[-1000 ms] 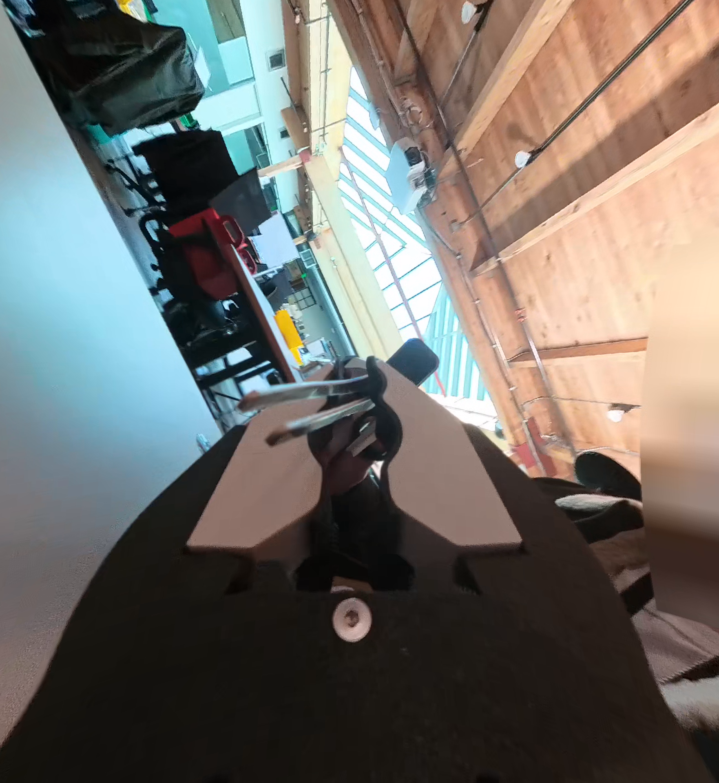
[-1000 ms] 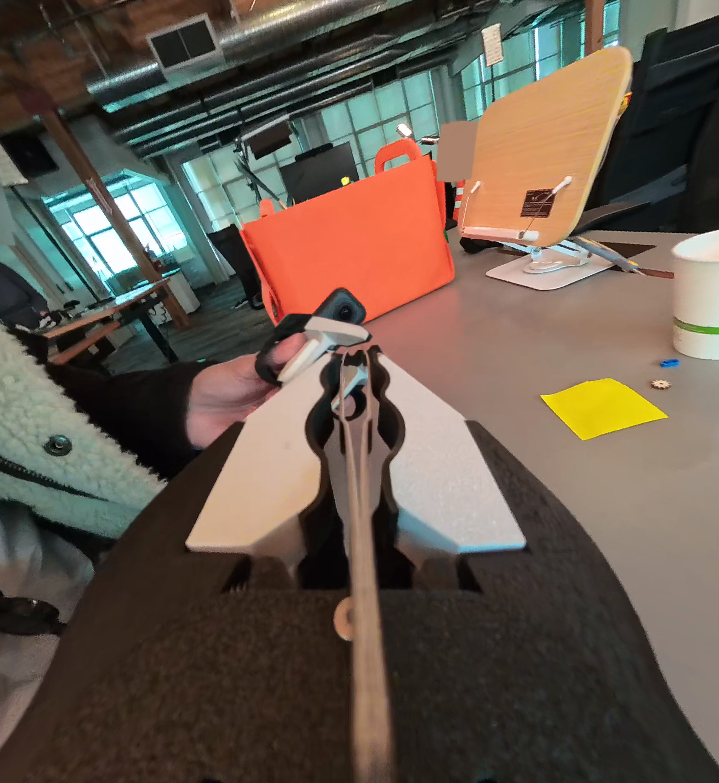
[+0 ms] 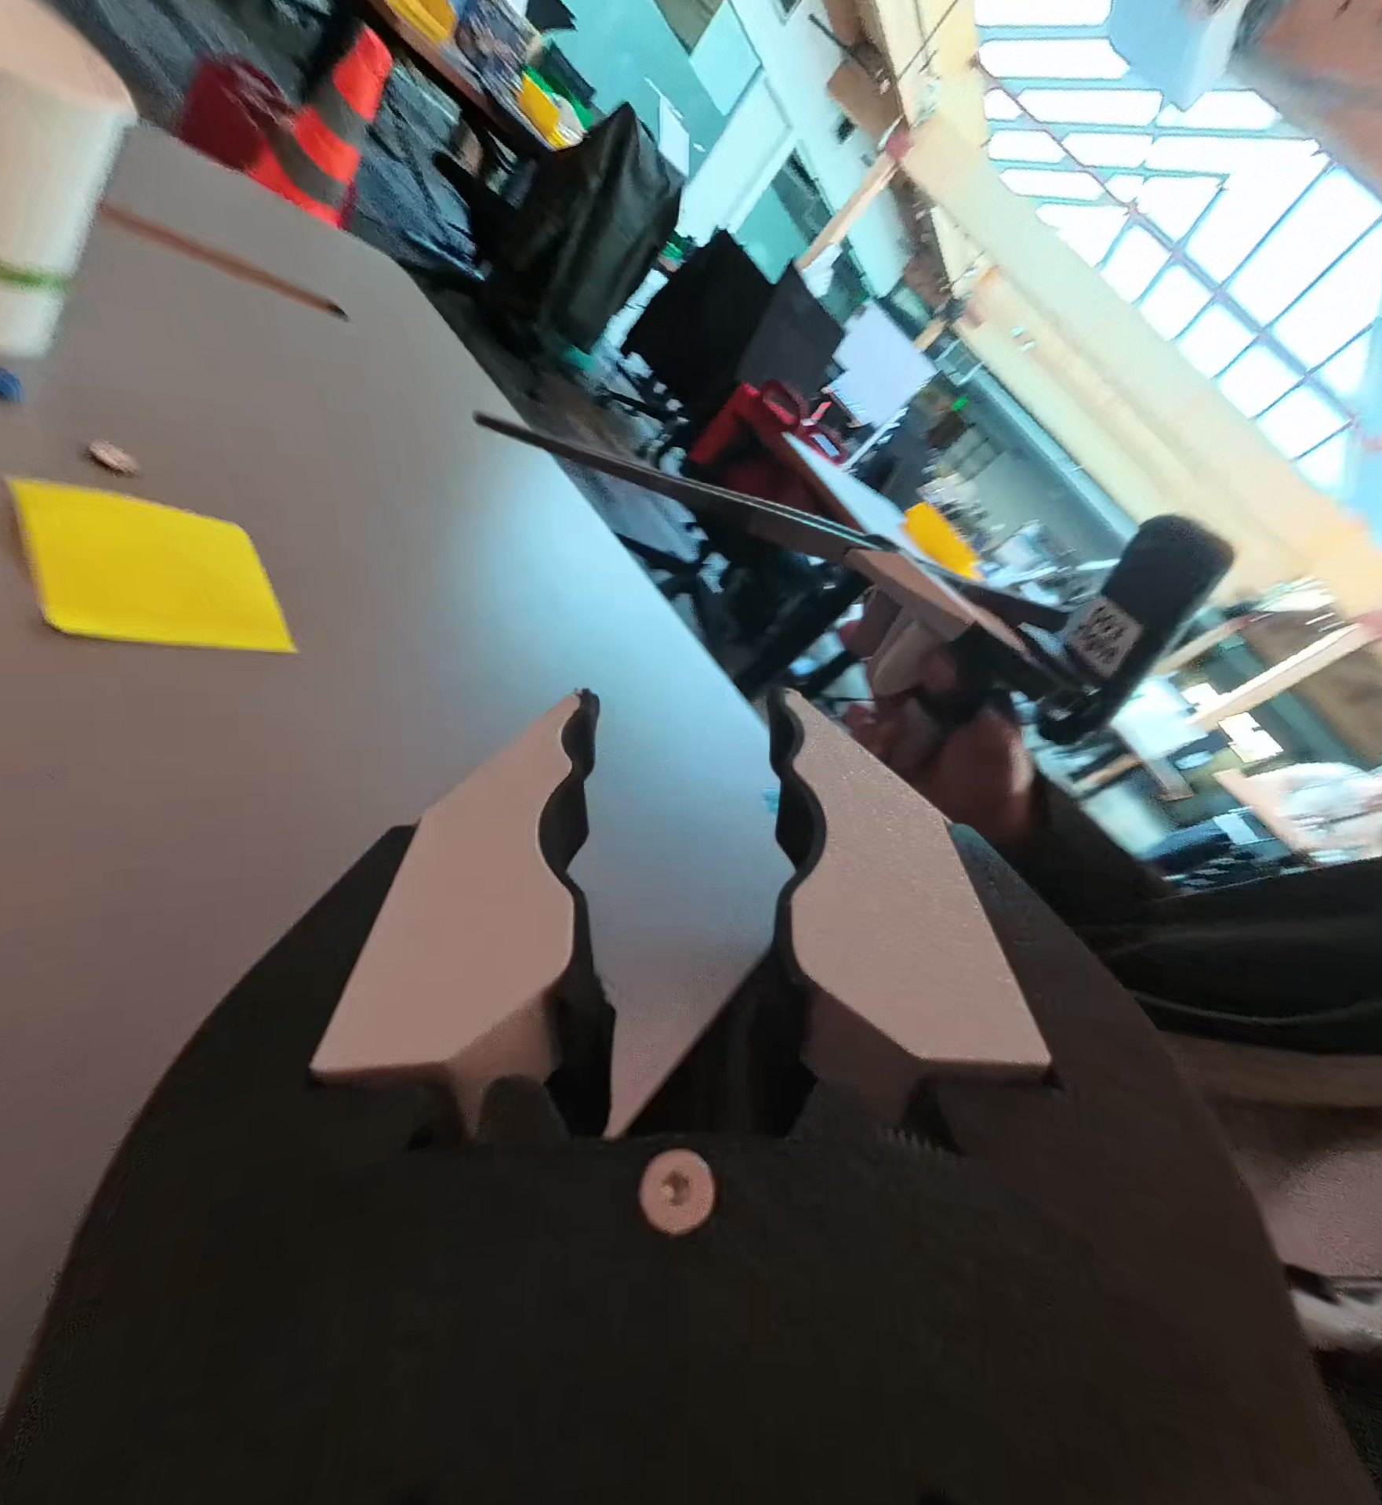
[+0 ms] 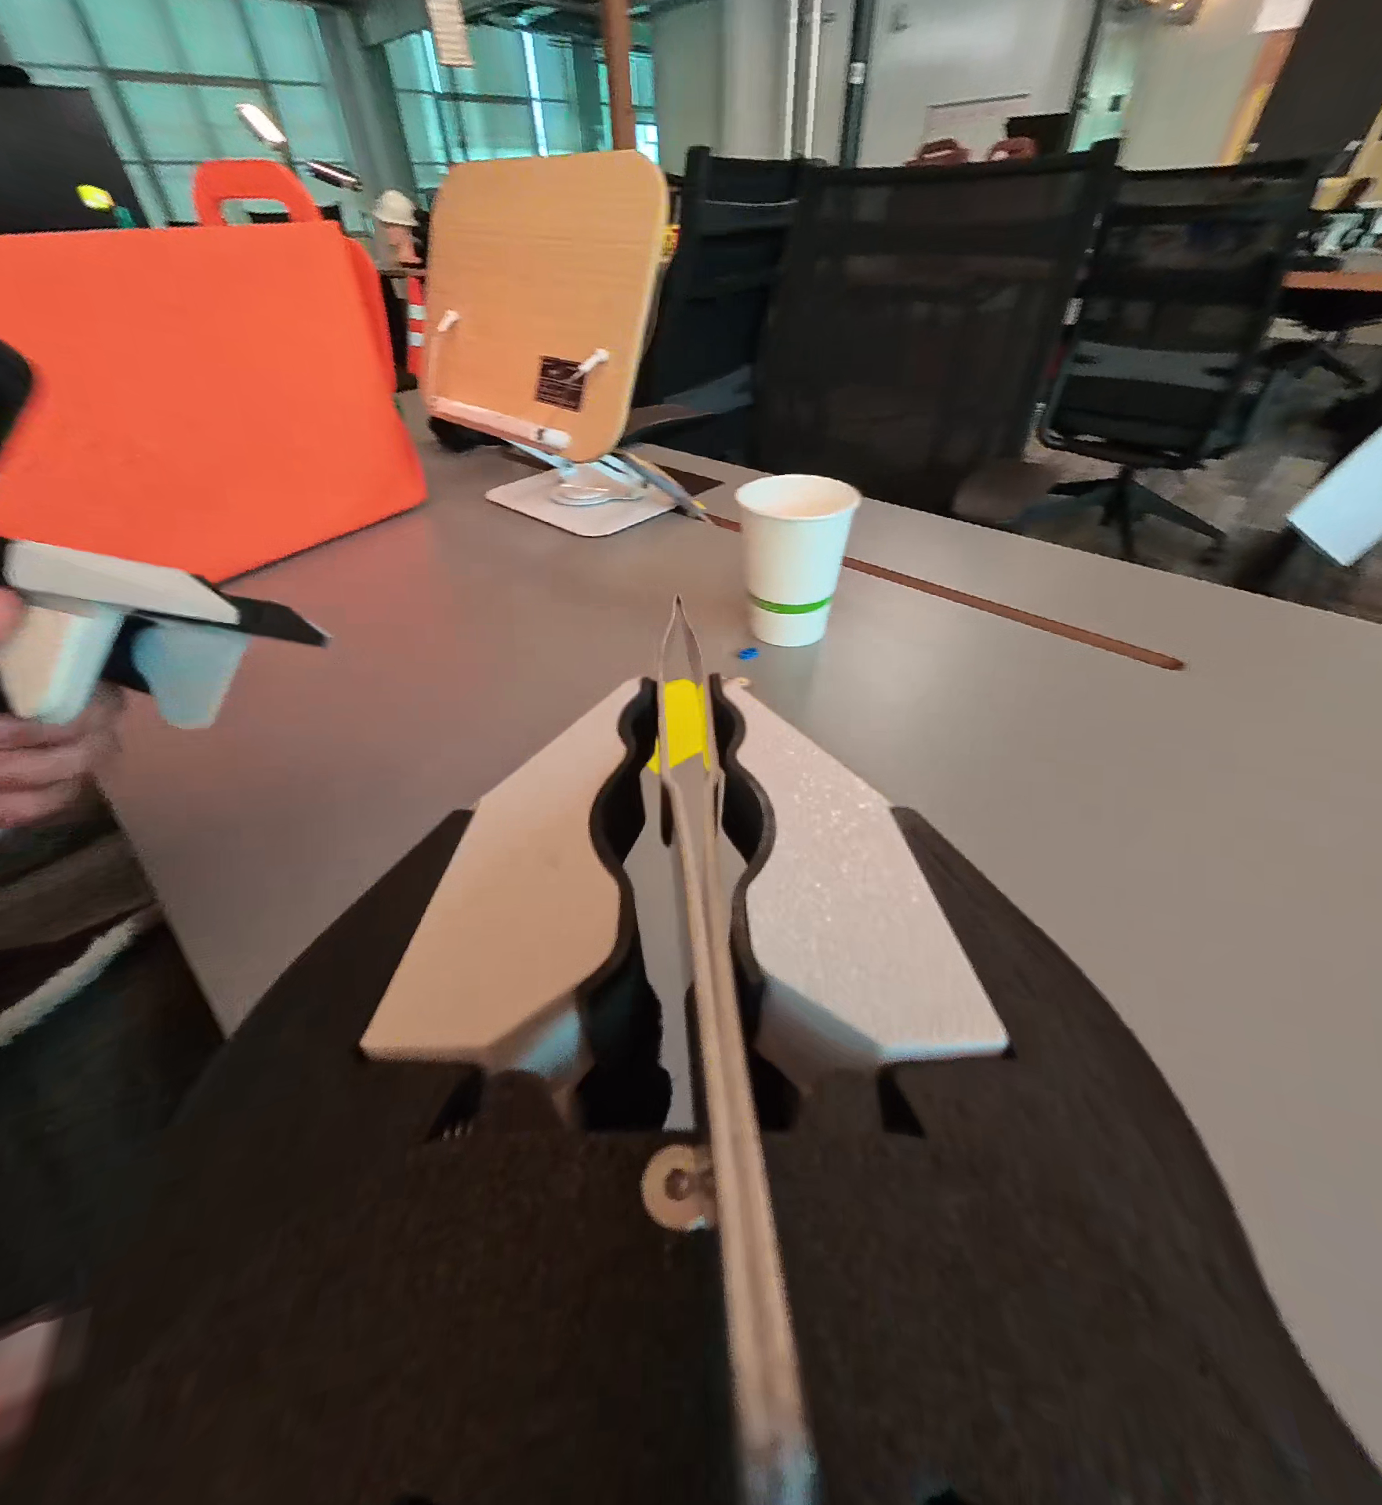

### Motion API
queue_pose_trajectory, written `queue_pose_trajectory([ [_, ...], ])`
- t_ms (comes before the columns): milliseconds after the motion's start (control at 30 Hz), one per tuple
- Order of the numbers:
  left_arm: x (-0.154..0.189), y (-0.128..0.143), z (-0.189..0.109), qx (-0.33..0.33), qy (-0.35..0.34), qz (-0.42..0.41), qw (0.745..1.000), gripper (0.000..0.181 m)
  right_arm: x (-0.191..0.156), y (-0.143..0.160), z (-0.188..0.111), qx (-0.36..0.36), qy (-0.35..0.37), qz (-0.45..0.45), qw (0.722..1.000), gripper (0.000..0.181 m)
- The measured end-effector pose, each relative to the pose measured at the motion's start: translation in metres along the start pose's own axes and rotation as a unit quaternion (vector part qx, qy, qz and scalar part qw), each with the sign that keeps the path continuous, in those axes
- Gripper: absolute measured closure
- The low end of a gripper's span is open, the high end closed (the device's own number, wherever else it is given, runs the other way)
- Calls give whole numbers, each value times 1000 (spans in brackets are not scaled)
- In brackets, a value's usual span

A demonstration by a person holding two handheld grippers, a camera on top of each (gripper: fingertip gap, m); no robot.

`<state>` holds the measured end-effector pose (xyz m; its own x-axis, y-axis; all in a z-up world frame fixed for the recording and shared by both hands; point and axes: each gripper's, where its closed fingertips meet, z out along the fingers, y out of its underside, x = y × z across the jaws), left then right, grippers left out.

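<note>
Grey textured plastic with scalloped black inner edges: that is what my left tongs point(image 3: 679, 708) show, and a second ago they were shut up close against the other tool and aimed at the timber ceiling. Now they stand apart, holding nothing, swung down over the matte grey desk point(image 3: 345, 814). Taking the white paper cup point(image 3: 11, 204) with its green band as my mark, a tiny blue piece point(image 3: 2, 383) lies just beside its base, a small brown toothed disc point(image 3: 113, 458) a little nearer me, and a flat yellow sticky note point(image 3: 150, 570) nearer still. Well apart from the cup, off the desk edge, my right tongs point(image 3: 866, 554) carry the thin steel tweezers point(image 3: 671, 480) pointing back toward it. In the right view, the right tongs point(image 4: 686, 692) are clamped on the tweezers point(image 4: 704, 896), whose slim tapered legs run out past the tips. They are aimed just short of the cup point(image 4: 795, 562), with the note point(image 4: 677, 725) showing between the legs and the blue piece point(image 4: 746, 651) at the cup's foot. Far to the cup's left the left tongs point(image 4: 264, 643) hang clear of the tweezers, before a smooth orange bag point(image 4: 182, 391). Behind the cup tilts a rounded wooden stand point(image 4: 545, 301).
</note>
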<state>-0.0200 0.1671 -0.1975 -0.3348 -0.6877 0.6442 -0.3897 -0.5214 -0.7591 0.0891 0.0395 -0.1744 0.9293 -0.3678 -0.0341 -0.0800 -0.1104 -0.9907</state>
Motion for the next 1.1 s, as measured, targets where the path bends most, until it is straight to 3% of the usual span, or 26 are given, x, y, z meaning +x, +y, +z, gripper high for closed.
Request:
queue_pose_trajectory([
  [167, -7, -17, -13, 24, -97, 135, 986, 139, 24, 2, -8, -8, 44, -12, 999, 172],
  [367, -13, -25, -28, 36, -171, 211, 962, 139, 30, 1, -13, -7, 49, -14, 999, 172],
  [667, -23, -13, -37, 2, -191, 184, 964, 139, 22, -7, -17, 24, 37, -38, 998, 168],
  [900, -22, -3, -58, 0, -201, 202, 958, 139, 10, 15, -5, -29, 7, -82, 996, 170],
  [1100, -22, 13, -47, -30, -168, 172, 970, 139, 6, 31, 9, -49, -6, -88, 995, 165],
])
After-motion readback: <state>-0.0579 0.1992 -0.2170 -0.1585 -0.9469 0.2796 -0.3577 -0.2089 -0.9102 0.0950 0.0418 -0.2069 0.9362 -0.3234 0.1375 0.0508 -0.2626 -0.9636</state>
